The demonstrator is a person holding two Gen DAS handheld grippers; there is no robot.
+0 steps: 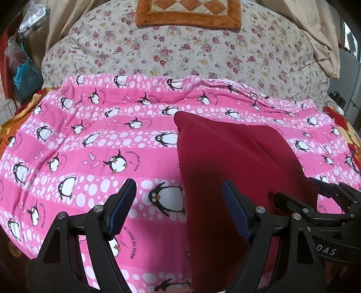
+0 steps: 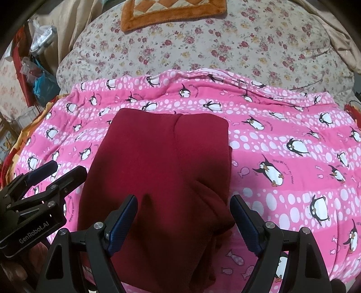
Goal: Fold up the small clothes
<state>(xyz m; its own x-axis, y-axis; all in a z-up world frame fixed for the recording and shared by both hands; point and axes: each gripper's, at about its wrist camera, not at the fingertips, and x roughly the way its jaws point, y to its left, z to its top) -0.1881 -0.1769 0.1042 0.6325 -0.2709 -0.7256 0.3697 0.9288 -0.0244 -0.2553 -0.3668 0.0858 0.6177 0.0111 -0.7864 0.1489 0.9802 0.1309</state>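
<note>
Since the red garment (image 2: 158,171) already lies folded compact on the penguin blanket (image 2: 282,139), little seems left; left gripper (image 1: 179,208) and right gripper (image 2: 183,222) hang released just beside the garment's near edge, grasping nothing

We've got a pink penguin-print blanket (image 1: 94,139) spread across the near part of the bed, white dots all over it. Behind it sits a floral quilt (image 1: 180,51) with little red roses, and at the far end there's an orange-bordered patchwork mat (image 1: 188,21). Far left we can see some plastic bags (image 2: 40,76), one blue.
</note>
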